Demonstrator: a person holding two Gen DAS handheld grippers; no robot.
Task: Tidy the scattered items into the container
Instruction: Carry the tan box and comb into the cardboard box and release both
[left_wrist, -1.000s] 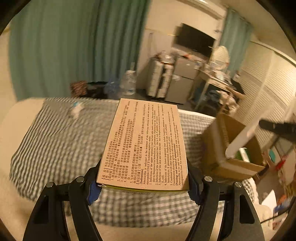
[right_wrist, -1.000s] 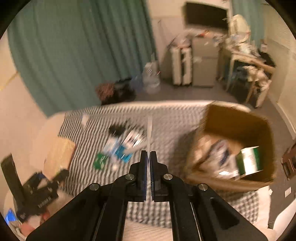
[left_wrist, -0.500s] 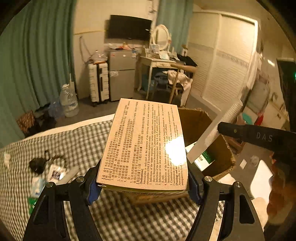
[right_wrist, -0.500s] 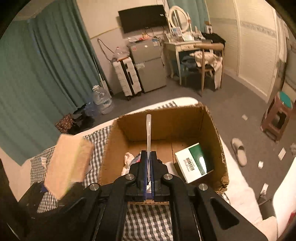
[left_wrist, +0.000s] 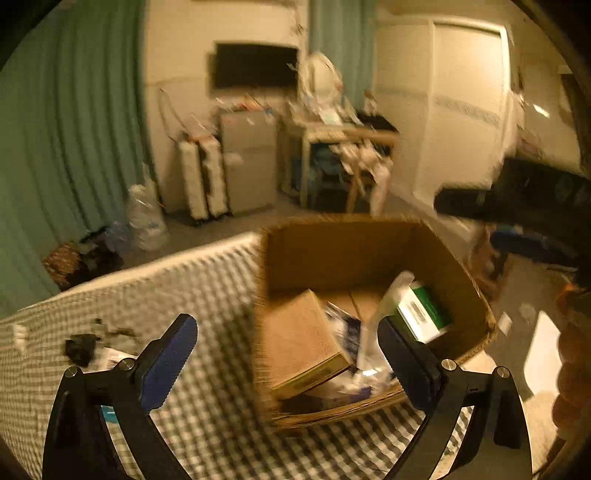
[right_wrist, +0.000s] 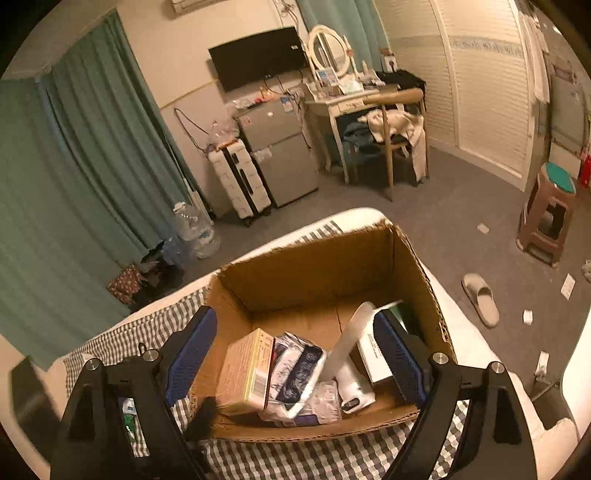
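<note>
Over the checked bed (left_wrist: 184, 280), from the left wrist: opening the jaws of the left hand-held gripper (left_wrist: 284, 326) wide, with nothing between them, just above the cardboard box (left_wrist: 369, 225). Leaving a tan carton (left_wrist: 299, 343) lying tilted inside, beside a green-and-white carton (left_wrist: 421, 314) and a pale strip (left_wrist: 384, 306) leaning across them. Risking, judging by the blur, a clip of the box's near wall with a spread finger, and so a shove of the box along the soft bedding. Leaving small dark and white items (left_wrist: 85, 347) loose on the cover, near the left finger, easy to snag or sweep aside.

From the right wrist: opening the jaws of the right hand-held gripper (right_wrist: 295, 325) too, gripping nothing, the pale strip (right_wrist: 351, 339) propped at a slant on the wrapped packs (right_wrist: 299, 365), its tip close to the right finger. Courting a nudge that could flick it out again. Resting the box (right_wrist: 314, 254) near the rounded end of the mattress, with grey floor (right_wrist: 424, 206) beyond: possibly tipping over if pressed from above. Crowding the tan carton (right_wrist: 243, 369) against the left wall.
</note>
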